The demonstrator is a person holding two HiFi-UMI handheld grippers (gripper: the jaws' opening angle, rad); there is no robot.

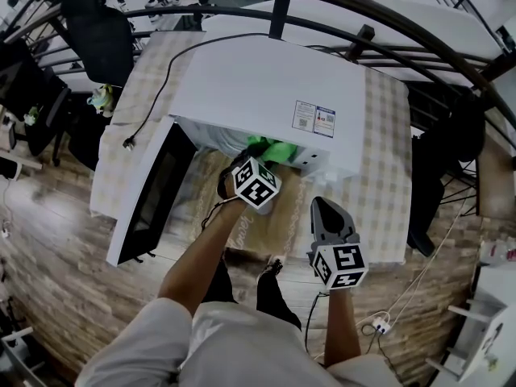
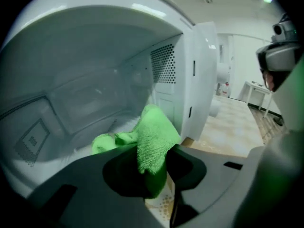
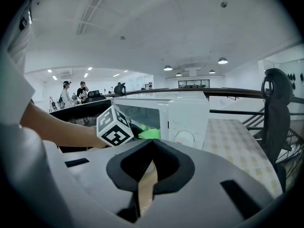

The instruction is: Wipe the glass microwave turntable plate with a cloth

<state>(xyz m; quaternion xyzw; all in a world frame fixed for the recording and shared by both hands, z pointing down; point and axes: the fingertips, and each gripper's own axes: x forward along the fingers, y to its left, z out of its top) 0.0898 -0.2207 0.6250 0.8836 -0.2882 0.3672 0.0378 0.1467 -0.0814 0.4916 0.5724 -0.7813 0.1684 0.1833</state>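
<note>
A white microwave (image 1: 266, 95) stands on the table with its door (image 1: 149, 196) swung open to the left. My left gripper (image 2: 152, 152) is shut on a green cloth (image 2: 153, 134) and reaches into the microwave's mouth; the cloth (image 1: 272, 148) shows green at the opening in the head view. The cavity floor is pale and blurred, so I cannot make out the glass plate. My right gripper (image 1: 325, 210) hangs shut and holds nothing, to the right of the left one and in front of the microwave. The right gripper view shows its closed gripper (image 3: 151, 144), the cloth (image 3: 151, 133) and the microwave (image 3: 183, 113).
A checked tablecloth (image 1: 379, 160) covers the table. A black power cord (image 1: 157, 95) runs off the left side. Dark railings (image 1: 387, 39) curve behind the table, and a black chair (image 1: 97, 31) stands at the far left. Wooden floor (image 1: 56, 264) lies below.
</note>
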